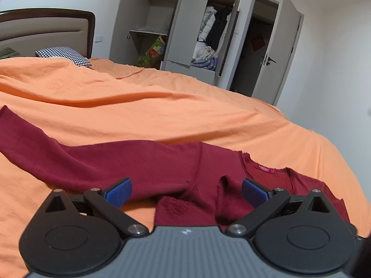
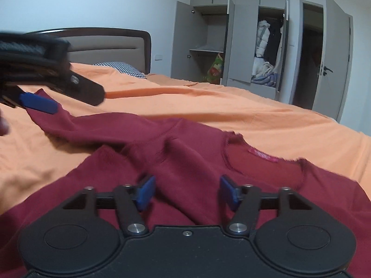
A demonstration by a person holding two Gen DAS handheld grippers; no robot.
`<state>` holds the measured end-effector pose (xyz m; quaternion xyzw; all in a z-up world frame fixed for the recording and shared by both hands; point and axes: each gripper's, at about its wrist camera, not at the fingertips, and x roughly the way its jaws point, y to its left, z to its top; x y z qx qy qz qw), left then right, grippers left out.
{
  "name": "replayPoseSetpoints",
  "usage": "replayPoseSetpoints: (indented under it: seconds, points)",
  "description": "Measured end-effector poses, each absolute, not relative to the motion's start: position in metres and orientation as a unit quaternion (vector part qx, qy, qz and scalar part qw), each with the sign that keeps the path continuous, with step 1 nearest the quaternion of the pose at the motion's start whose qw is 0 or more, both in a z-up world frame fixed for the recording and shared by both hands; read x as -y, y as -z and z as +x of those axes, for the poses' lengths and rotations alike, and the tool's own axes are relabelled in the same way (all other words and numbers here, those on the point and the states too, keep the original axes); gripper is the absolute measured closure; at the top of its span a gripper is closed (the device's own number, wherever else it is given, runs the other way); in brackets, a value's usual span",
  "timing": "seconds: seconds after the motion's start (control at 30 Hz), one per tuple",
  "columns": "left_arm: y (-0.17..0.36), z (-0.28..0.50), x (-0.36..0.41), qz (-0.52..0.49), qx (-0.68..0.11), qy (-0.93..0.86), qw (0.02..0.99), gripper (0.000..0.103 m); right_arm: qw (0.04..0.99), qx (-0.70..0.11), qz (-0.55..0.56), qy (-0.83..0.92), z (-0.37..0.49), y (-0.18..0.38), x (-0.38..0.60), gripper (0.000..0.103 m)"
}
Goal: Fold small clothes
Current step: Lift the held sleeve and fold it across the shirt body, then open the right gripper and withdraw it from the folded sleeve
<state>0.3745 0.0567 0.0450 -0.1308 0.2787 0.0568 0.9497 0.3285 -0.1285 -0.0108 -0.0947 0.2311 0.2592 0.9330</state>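
Note:
A dark red long-sleeved top [image 1: 148, 162] lies on the orange bedspread [image 1: 162, 106], its sleeve [image 1: 30, 139] stretched out to the left. The neckline with a pink label [image 1: 263, 168] faces away from me. My left gripper [image 1: 186, 192] is open just above the rumpled underarm area, nothing between its blue pads [image 1: 119, 191]. In the right wrist view the top [image 2: 190, 153] fills the foreground. My right gripper [image 2: 187, 192] hovers open over the chest, just short of the collar label [image 2: 263, 155]. The left gripper appears at the upper left, one blue pad [image 2: 38, 103] over the sleeve.
A padded headboard [image 1: 46, 30] and a checkered pillow [image 1: 65, 55] are at the far left. Behind the bed stands a grey wardrobe [image 1: 185, 23] with open doors and hanging clothes. An open room door [image 1: 285, 53] is on the right. Bare bedspread lies beyond the top.

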Motion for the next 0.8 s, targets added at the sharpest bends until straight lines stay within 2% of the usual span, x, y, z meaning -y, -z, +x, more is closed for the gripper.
replayPoseSetpoints:
  seconds: [0.13, 0.23, 0.5, 0.63, 0.8]
  points:
    - [-0.031, 0.387, -0.039, -0.123, -0.287, -0.05, 0.949, 0.0, 0.941, -0.235, -0.063, -0.235, 0.314, 0.003, 0.169, 0.012]
    - [-0.017, 0.403, -0.022, -0.113, -0.294, -0.047, 0.948, 0.0, 0.953, -0.228, -0.048, -0.192, 0.308, -0.003, 0.206, 0.003]
    - [0.037, 0.427, 0.014, -0.058, -0.328, -0.089, 0.939, 0.0, 0.972, -0.227, -0.053, 0.005, 0.329, 0.007, 0.301, 0.001]
    - [0.053, 0.414, 0.011, -0.076, -0.291, -0.082, 0.95, 0.0, 0.963, -0.254, -0.02, 0.085, 0.355, 0.022, 0.336, 0.001]
    - [0.057, 0.408, 0.006, -0.093, -0.283, -0.073, 0.952, 0.0, 0.951, -0.279, 0.014, 0.134, 0.369, 0.054, 0.358, 0.001]
